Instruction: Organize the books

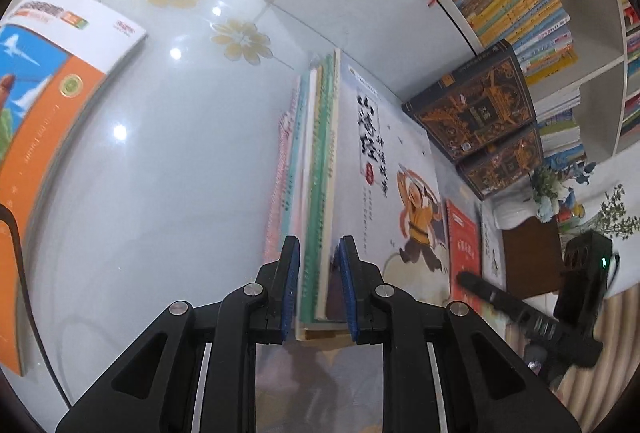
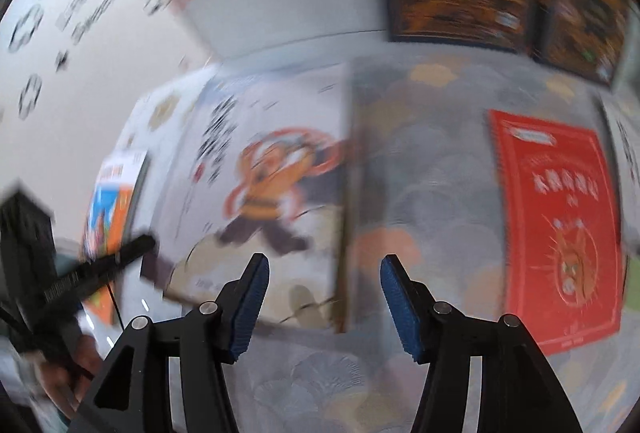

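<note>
The left gripper has its jaws narrowed onto the near edge of a bundle of thin books, gripping it; the bundle runs from the jaws toward twelve o'clock over the glossy surface. Its top cover shows a cartoon figure in orange. The right gripper hangs with jaws moderately wide and empty, just above the same bundle's right-hand edge. At two o'clock lies a red book, and beyond it dark ornate volumes lean against the shelf. To square the bundle well, I would keep the left grip firm and level, bringing the right jaws onto the loose edge before lifting.
</note>
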`<action>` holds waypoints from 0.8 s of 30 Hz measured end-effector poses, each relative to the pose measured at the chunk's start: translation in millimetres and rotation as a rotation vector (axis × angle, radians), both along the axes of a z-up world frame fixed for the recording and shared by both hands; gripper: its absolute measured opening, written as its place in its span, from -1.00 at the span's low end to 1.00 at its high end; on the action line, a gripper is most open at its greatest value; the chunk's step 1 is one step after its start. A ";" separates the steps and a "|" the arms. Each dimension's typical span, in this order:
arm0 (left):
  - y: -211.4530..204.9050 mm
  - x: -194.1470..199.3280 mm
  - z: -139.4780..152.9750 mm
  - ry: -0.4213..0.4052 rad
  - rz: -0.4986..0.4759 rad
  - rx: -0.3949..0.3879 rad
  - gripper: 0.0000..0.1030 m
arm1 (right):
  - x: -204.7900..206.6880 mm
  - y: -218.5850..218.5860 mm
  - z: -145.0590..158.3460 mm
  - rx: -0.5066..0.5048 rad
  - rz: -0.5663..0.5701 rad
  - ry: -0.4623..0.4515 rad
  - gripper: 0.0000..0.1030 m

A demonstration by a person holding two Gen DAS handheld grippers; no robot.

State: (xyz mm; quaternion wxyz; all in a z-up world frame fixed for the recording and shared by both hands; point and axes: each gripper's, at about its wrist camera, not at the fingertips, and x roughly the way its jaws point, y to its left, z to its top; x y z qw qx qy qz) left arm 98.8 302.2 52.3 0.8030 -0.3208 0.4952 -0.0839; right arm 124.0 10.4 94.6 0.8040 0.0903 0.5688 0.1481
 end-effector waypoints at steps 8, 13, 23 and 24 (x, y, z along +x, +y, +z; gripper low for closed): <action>-8.7 -6.6 -1.1 0.020 0.005 0.003 -0.54 | 28.9 -14.2 -42.3 -0.131 -0.073 0.148 0.07; -14.8 -10.3 1.3 0.030 -0.003 0.033 -0.52 | 23.4 -13.4 -41.7 -0.135 -0.083 0.132 0.07; -24.5 -43.5 15.8 0.035 0.021 0.049 -0.51 | -13.7 -51.4 -26.8 -0.022 -0.074 0.116 0.08; -25.5 -48.0 19.5 0.026 0.024 0.049 -0.51 | -25.1 -57.8 -27.2 -0.016 -0.072 0.113 0.08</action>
